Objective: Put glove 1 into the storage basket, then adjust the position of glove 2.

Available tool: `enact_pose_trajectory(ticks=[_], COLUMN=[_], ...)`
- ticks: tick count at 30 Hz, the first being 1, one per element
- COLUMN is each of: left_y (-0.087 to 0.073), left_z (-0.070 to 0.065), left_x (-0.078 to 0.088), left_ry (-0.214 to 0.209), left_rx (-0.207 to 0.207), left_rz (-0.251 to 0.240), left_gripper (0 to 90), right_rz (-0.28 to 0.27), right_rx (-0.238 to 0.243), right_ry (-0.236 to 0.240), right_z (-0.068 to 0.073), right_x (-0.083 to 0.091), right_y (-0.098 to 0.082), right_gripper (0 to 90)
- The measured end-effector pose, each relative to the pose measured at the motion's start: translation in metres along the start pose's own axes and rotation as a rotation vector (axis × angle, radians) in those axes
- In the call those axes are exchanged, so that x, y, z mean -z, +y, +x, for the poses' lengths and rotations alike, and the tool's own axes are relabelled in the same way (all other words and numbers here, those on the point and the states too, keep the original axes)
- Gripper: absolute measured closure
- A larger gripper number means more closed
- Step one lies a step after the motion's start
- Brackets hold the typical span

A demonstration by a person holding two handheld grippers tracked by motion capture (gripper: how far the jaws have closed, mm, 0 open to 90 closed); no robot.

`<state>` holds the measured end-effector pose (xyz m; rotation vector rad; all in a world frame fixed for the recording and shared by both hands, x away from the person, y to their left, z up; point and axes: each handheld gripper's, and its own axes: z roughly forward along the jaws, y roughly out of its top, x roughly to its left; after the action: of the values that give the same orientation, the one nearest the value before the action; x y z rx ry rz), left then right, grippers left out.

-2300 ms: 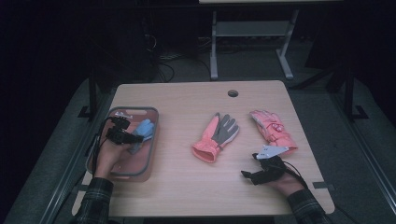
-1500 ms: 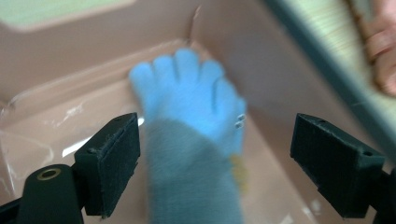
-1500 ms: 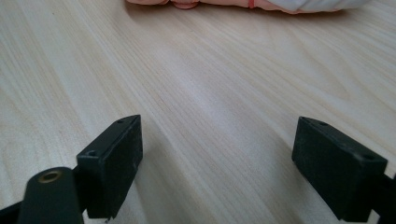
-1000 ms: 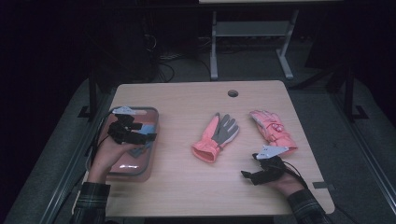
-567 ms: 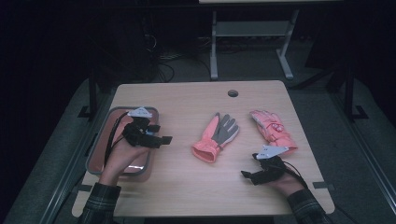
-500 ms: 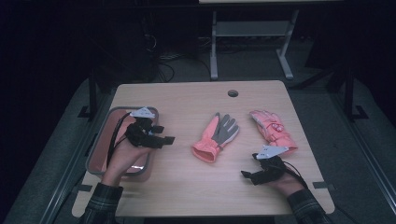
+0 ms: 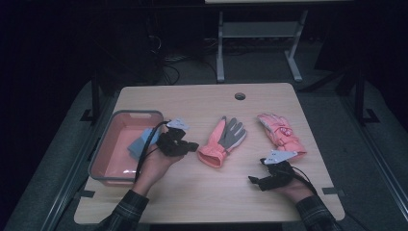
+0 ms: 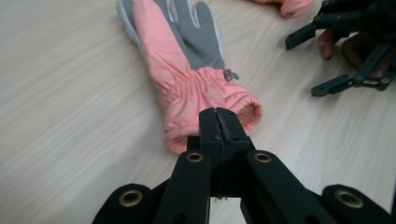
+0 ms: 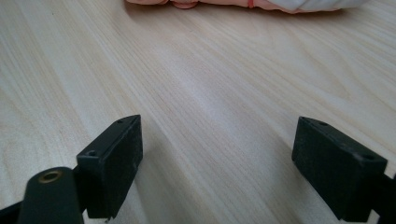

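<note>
Blue cloth (image 7: 141, 143) inside pink bin (image 7: 129, 115)

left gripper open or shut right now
Shut. In the left gripper view the left gripper has its two black jaws pressed flat together with nothing between them, just short of the cuff of the pink and grey glove.

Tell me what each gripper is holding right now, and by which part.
Nothing is held. The left gripper is shut on empty air, just short of the cuff of the pink-and-grey glove. The right gripper rests open over bare table.
</note>
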<state>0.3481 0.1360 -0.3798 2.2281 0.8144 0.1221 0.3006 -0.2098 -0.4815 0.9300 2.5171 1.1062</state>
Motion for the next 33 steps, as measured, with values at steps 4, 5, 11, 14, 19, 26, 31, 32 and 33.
enact_pose_trajectory(ticks=[4, 5, 11, 14, 19, 26, 31, 32, 33], left_y=[0.004, 0.005, 0.01, 0.01, 0.01, 0.003, 0.0, 0.0, 0.001], left_z=[-0.002, -0.001, 0.008, 0.016, 0.023, 0.03, 0.022, 0.02, 0.018], left_x=[-0.017, -0.02, -0.035, -0.049, -0.063, -0.08, -0.081, -0.081, -0.081], left_ry=[0.024, 0.035, 0.057, 0.086, 0.137, 0.111, 0.061, 0.05, 0.042], left_rx=[-0.001, 0.001, 0.034, 0.054, 0.05, 0.066, 0.054, 0.047, 0.037], left_rz=[0.018, 0.014, 0.011, 0.017, 0.044, 0.092, 0.107, 0.113, 0.118], left_gripper=[89.7, 89.7, 89.7, 89.7, 89.6, 89.6, 89.6, 89.6, 89.6], right_rz=[0.001, 0.001, 0.001, 0.0, 0.0, 0.0, 0.0, 0.0, 0.0], right_rx=[-0.001, -0.001, -0.001, -0.001, -0.001, -0.002, -0.002, -0.002, -0.001], right_ry=[0.0, 0.0, 0.0, 0.0, 0.0, 0.001, 0.0, 0.0, 0.0], right_z=[0.0, 0.0, 0.0, 0.0, 0.0, 0.0, 0.0, 0.0, 0.0], right_x=[0.0, 0.0, 0.0, 0.0, 0.0, 0.0, 0.0, 0.0, 0.0], right_y=[0.0, 0.0, 0.0, 0.0, 0.0, 0.0, 0.0, 0.0, 0.0], right_gripper=[16.2, 16.2, 16.1, 16.2, 16.1, 16.1, 16.1, 16.2, 16.1])
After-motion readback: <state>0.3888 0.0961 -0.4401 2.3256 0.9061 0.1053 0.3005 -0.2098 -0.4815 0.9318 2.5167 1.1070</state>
